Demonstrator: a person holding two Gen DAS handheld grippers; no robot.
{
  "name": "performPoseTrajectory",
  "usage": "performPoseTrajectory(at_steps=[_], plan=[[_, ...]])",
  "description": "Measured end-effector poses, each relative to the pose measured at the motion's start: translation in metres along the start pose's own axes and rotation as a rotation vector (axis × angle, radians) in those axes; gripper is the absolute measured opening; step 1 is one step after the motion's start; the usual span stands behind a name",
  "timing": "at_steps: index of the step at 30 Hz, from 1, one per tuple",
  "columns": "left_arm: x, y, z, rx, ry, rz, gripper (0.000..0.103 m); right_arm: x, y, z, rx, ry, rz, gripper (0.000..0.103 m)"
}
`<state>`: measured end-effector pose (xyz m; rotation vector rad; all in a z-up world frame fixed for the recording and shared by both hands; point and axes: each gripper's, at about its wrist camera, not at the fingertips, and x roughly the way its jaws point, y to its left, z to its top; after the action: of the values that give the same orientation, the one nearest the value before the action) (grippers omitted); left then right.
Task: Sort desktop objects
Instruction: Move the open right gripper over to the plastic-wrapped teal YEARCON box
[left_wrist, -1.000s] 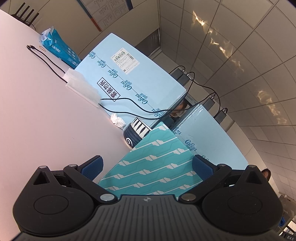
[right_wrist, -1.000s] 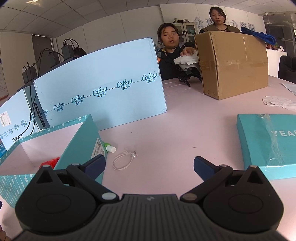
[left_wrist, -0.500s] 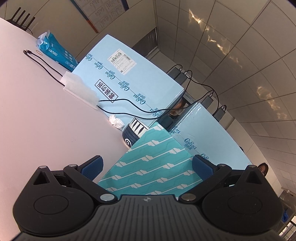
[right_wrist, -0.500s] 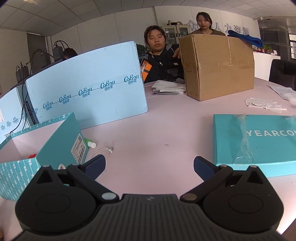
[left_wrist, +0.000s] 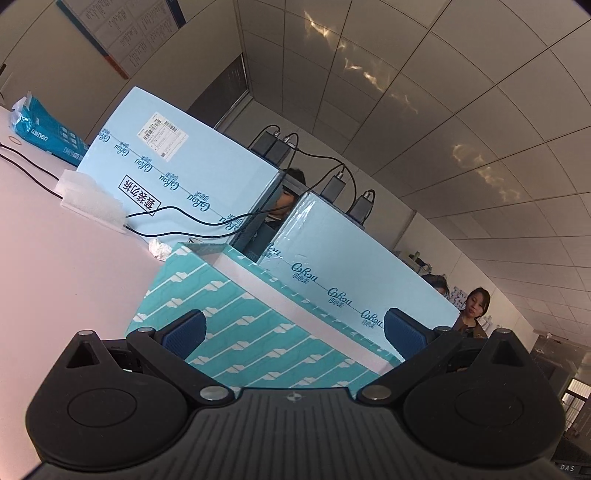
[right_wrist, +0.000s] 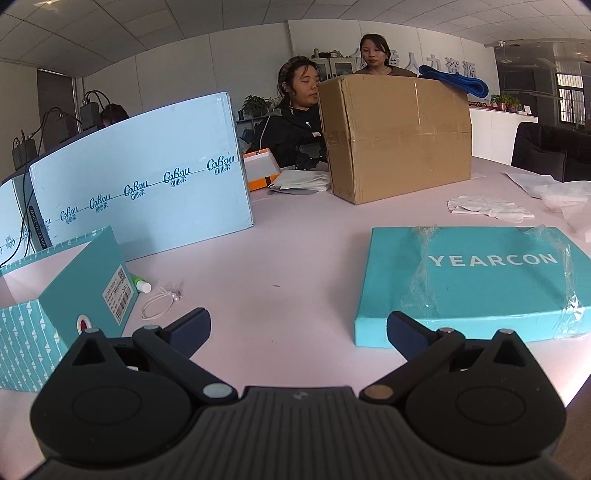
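Note:
An open teal patterned box (left_wrist: 236, 325) stands on the pink table right in front of my left gripper (left_wrist: 293, 328), which is open and empty, its fingers level with the box's near wall. In the right wrist view the same box (right_wrist: 74, 288) stands at the left. Beside it lie a small green bottle with a white cap (right_wrist: 142, 285) and a white hair tie (right_wrist: 160, 301). A flat teal YEARCON lid (right_wrist: 476, 280) lies at the right. My right gripper (right_wrist: 297, 328) is open and empty above bare table between box and lid.
Light blue cartons (right_wrist: 140, 184) stand behind the teal box. A brown cardboard box (right_wrist: 395, 136) stands at the back, with people behind it. White bags (right_wrist: 487, 208) lie at the far right. Black cables (left_wrist: 184, 221), white foam (left_wrist: 92, 203) and a crumpled tissue (left_wrist: 159, 248) lie left.
The right gripper has swung right, bringing the whole YEARCON lid into view. The left gripper has turned right and risen, so the box's open top now shows and the dark cup has gone from sight.

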<state>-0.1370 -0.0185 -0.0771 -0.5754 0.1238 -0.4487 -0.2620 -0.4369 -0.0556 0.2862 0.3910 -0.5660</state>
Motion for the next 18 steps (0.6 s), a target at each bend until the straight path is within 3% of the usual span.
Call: performPoseTrajectory(at_steps=[7, 18], plan=[[0.0, -0.047, -0.014, 0.093, 0.066, -0.121, 0.103, -0.009, -0.017, -0.007, 0.007, -0.005, -0.028, 0.103], [0.006, -0.143, -0.071, 0.337, 0.258, -0.292, 0.103, -0.015, -0.051, -0.019, 0.045, -0.031, -0.081, 0.103]])
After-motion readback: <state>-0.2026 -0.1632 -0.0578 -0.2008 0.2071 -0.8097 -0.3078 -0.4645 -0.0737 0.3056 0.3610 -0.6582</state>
